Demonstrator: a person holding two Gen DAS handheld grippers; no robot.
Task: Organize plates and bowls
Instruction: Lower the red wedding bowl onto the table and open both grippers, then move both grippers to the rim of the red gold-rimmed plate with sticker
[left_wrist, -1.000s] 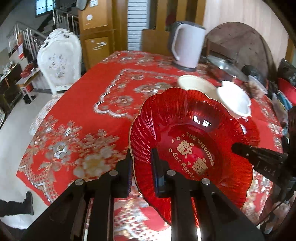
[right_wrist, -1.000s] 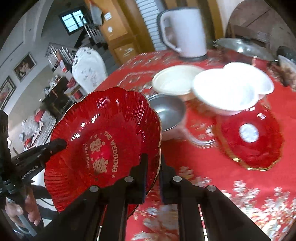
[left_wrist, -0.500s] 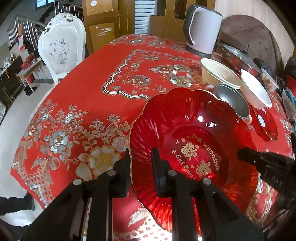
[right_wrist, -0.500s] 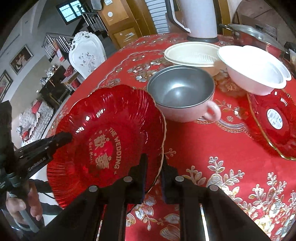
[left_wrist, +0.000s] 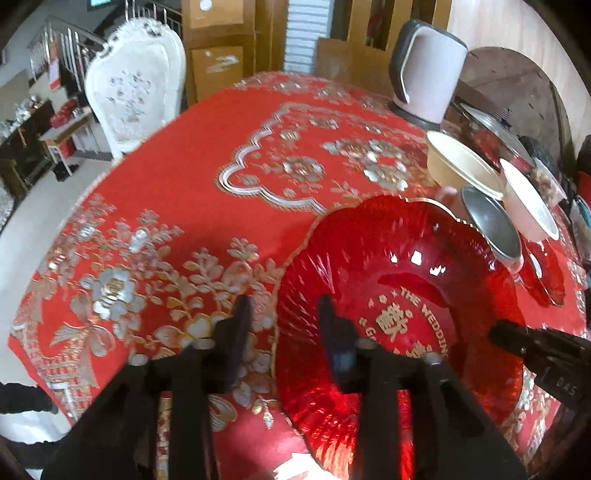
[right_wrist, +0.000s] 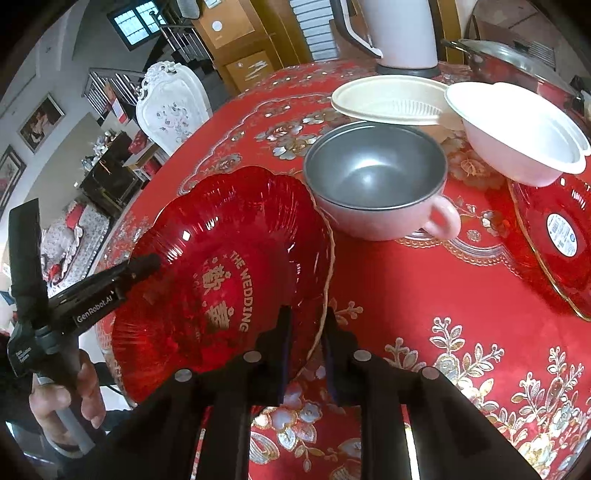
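A red scalloped glass plate (left_wrist: 402, 258) printed "THE WEDDING" lies low over the near part of the red tablecloth (left_wrist: 177, 206). My left gripper (left_wrist: 284, 321) is open, its jaws standing on either side of the plate's left rim without pinching it. In the right wrist view the same plate (right_wrist: 229, 240) fills the lower left. My right gripper (right_wrist: 306, 328) is shut on its gold-edged right rim. One of the left gripper's fingers (right_wrist: 144, 264) touches the plate's far left edge, with a person's hand below it.
Beyond the plate stand a pink mug-bowl (right_wrist: 376, 184) with a grey inside, a cream bowl (right_wrist: 391, 99) and a white bowl (right_wrist: 517, 133). A second red plate (right_wrist: 554, 236) lies at the right. A kettle (left_wrist: 428, 74), a lidded pot (right_wrist: 509, 55) and a white chair (left_wrist: 136, 88) stand farther off.
My left gripper has opened and let go of the plate's rim. The plate has come down and nearer the table's front edge, and the right gripper stays shut on it.
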